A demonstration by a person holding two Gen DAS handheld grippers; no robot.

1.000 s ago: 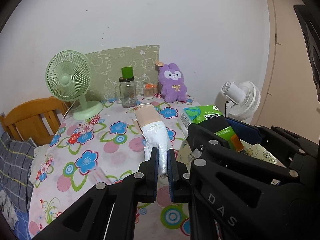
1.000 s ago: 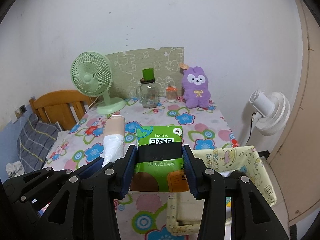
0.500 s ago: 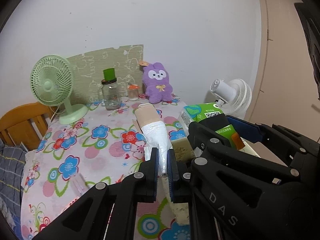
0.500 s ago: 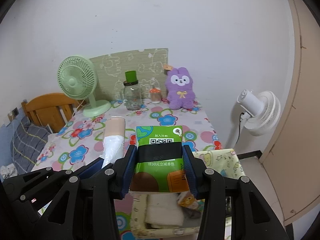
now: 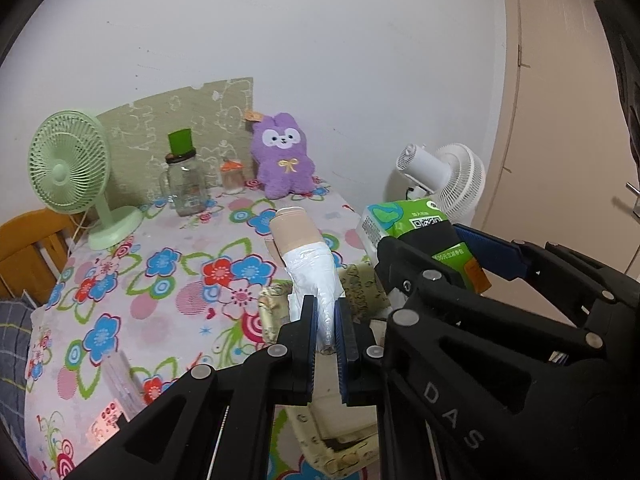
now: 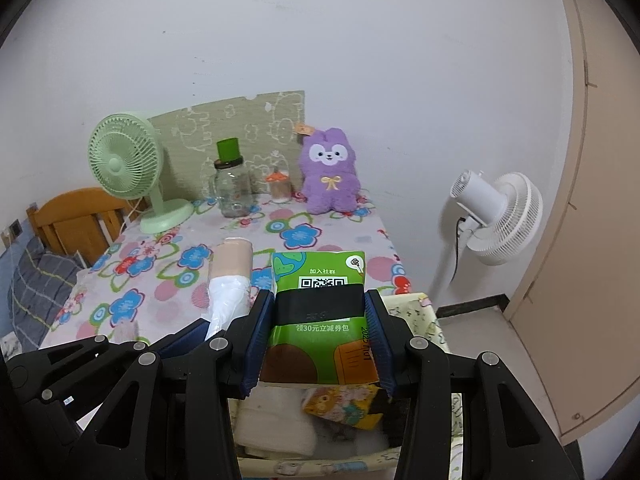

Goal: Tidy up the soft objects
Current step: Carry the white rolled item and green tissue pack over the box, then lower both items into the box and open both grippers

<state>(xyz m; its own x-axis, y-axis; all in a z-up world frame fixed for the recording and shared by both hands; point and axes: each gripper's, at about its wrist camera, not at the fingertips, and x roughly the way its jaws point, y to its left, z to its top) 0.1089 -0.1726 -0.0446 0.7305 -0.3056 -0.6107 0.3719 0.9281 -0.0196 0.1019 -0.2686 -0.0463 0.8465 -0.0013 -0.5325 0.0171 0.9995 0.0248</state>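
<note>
The right gripper (image 6: 316, 332) is clamping the green tissue pack (image 6: 320, 312) just above the basket (image 6: 434, 320); the left gripper (image 5: 326, 340) is pinching a roll's (image 5: 308, 264) white wrap beside it. Lowering each before letting go, probably onto the towels inside, is looking wisest.

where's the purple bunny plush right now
The purple bunny plush sits upright at the back of the floral table against the wall, right of the small orange-capped jar and the glass jar with the green lid.
</note>
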